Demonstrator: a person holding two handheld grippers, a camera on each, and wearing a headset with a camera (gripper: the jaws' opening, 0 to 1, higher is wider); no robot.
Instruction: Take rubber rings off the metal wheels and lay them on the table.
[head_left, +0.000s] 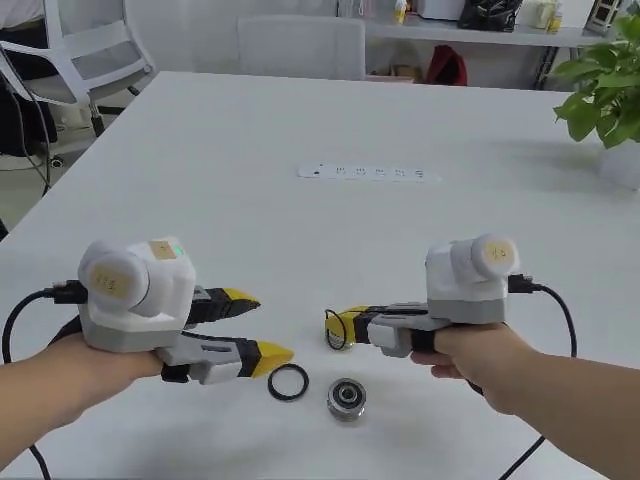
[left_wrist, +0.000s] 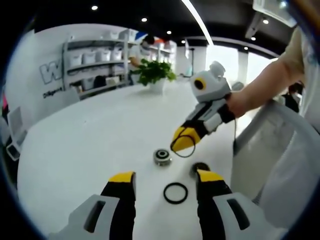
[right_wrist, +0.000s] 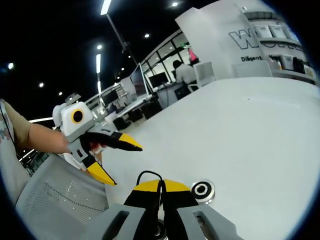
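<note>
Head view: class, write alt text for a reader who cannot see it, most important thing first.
The right gripper pinches a black rubber ring low over a white table, facing the open left gripper. In front of them, a second ring and a metal wheel lie on the table.

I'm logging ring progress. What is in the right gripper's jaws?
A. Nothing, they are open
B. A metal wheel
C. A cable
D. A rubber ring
D: the right gripper is shut on a thin black ring that loops out past its yellow tips, while the wheel sits apart on the table.
</note>
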